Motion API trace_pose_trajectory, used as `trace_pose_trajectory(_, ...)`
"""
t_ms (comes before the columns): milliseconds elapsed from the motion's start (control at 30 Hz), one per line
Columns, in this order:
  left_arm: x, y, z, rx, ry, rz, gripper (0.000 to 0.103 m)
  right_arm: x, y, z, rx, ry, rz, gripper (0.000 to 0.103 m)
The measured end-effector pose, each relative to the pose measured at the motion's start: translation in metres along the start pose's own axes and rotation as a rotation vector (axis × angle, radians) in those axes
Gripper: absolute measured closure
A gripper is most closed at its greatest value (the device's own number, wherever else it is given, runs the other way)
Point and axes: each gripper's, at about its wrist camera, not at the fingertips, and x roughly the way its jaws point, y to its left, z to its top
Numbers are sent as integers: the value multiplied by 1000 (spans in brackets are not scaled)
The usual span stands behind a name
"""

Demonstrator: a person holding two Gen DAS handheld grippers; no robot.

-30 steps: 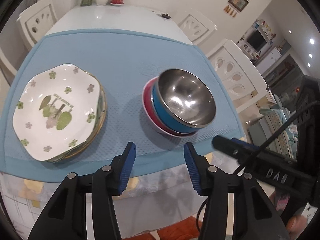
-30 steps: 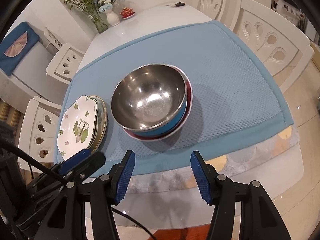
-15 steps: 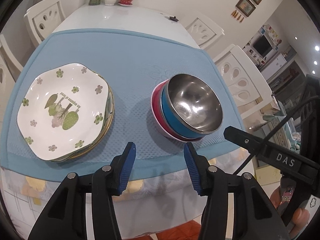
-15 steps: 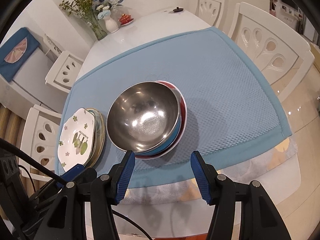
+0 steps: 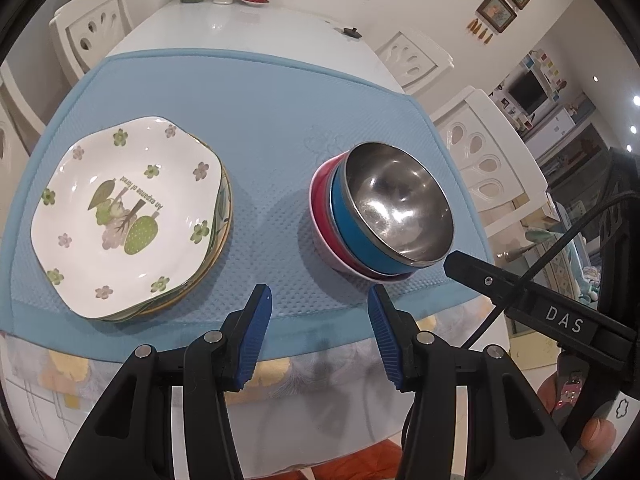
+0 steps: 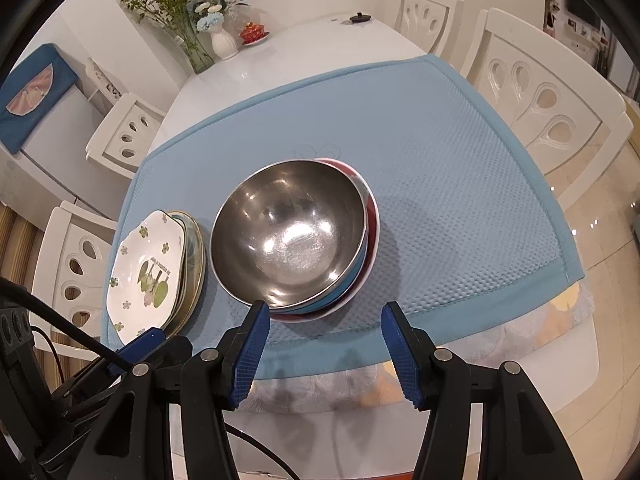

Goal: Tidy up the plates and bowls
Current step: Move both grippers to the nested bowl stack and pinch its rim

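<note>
While both claws gape empty, stacked bowls (image 6: pixel 292 236) lie just beyond right claw (image 6: pixel 324 310).

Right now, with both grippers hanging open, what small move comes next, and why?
Probably ease both grippers back and stop. The plates already sit in one stack and the bowls nest in another on the mat; the left gripper and right gripper hold nothing.

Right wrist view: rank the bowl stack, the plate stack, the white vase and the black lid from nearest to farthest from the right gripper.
Measured from the right gripper:
1. Bowl stack, just ahead of the fingertips, slightly left.
2. Plate stack, on the mat's left edge.
3. White vase, far end of the table, left.
4. Black lid, far end, right; close to the vase in depth, so the last two are a loose call.
</note>
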Motion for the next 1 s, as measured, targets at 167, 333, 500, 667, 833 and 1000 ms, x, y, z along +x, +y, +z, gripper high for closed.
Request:
trace_pose_trajectory(167,-2,2,1,-4,-13,8,55,1,3,0,1,5,5,47)
trace_pose_trajectory(333,-2,1,2,1,-19,8,55,0,6,0,-7,-3,10,47)
trace_pose_trajectory(500,0,2,3,0,-10,1,55,1,7,0,-3,2,14,47)
trace_pose_trajectory(667,2,2,4,0,-2,0,55,3,7,0,8,6,20,47)
trace_pose_trajectory(833,3,2,5,-2,-2,-8,55,1,10,1,10,0,22,47)
trace_pose_trajectory(1000,5,1,4,4,5,-2,55,1,8,1,16,6,29,47)
